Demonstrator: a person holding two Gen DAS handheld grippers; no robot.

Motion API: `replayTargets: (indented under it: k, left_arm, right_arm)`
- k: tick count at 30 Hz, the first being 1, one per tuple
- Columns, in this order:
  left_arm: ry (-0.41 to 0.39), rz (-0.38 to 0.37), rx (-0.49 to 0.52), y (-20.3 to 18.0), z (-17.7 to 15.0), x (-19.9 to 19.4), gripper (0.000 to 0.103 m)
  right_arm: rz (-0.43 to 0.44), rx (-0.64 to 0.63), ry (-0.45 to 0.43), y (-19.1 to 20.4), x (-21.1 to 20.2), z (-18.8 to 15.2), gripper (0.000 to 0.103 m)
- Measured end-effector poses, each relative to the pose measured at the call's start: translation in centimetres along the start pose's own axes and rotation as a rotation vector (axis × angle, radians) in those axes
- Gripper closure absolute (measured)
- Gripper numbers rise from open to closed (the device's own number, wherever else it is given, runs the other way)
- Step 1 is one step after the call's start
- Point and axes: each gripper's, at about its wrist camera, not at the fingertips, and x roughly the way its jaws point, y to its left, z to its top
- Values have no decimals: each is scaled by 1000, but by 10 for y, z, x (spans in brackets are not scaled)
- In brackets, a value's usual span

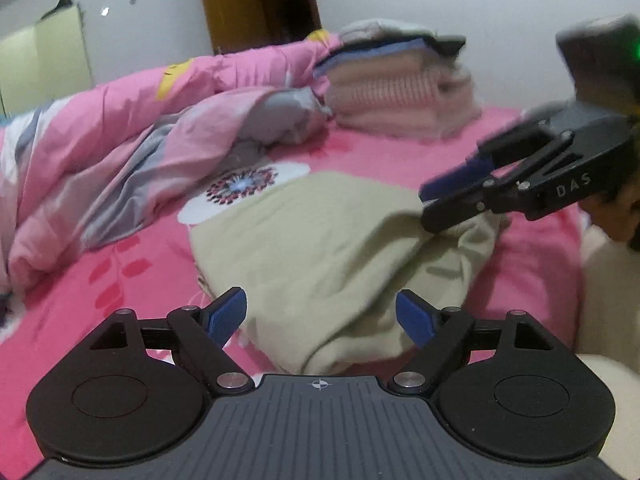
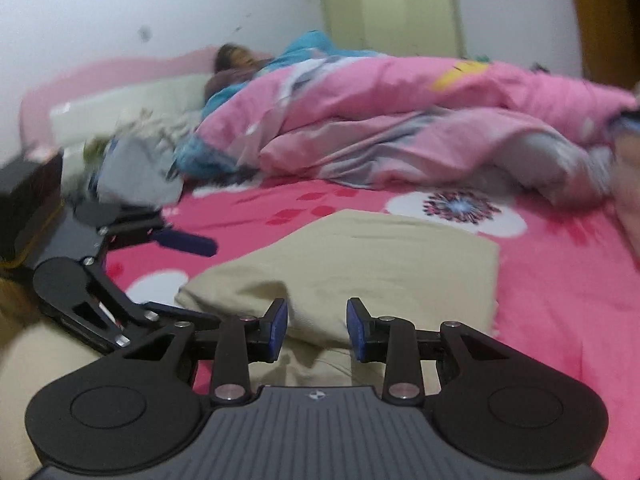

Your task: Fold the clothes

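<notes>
A: Starting with the left wrist view, any boxes or baskets holding things?

B: None that I can make out. A beige garment (image 1: 320, 248) lies partly folded on the pink flowered bedsheet (image 1: 400, 152), its near end bunched into soft rolls. The left claw (image 1: 320, 316) hangs released over that near edge, blue pads spread wide with nothing pressed between them.

A: What else is around?

B: A crumpled pink and grey quilt (image 1: 132, 132) is heaped along the left. Behind the garment sits a stack of folded clothes (image 1: 400, 92), pink-striped below with blue and grey layers on top. The right claw (image 1: 452, 200) comes in from the right, at the garment's right corner; whether it pinches cloth there is blurred.

A: And the right wrist view?

B: The same beige garment (image 2: 360, 256) lies in front, flat at the far end and rumpled close in. The right claw (image 2: 316, 330) has its pads partly apart with a fold of beige cloth rising between them; I cannot tell if they press on it. The left claw (image 2: 188, 276) shows at the left, splayed open over the sheet beside the garment.

A: And beyond?

B: The quilt (image 2: 400, 120) lies across the bed, a person under it near a pale pillow (image 2: 132, 100), and loose clothes (image 2: 132, 168) are piled at the left.
</notes>
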Motion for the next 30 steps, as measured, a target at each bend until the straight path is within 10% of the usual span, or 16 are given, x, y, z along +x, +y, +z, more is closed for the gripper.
replayTargets:
  k: [8, 22, 30]
  left_arm:
    - [58, 51, -34, 4, -2, 12, 23]
    - [-38, 103, -268, 25, -14, -4, 41]
    - [-83, 105, -131, 10, -6, -6, 36]
  right_arm:
    - [-67, -77, -17, 15, -3, -10, 97]
    - [15, -79, -35, 12, -25, -33, 99]
    - [1, -50, -61, 13, -32, -29, 99]
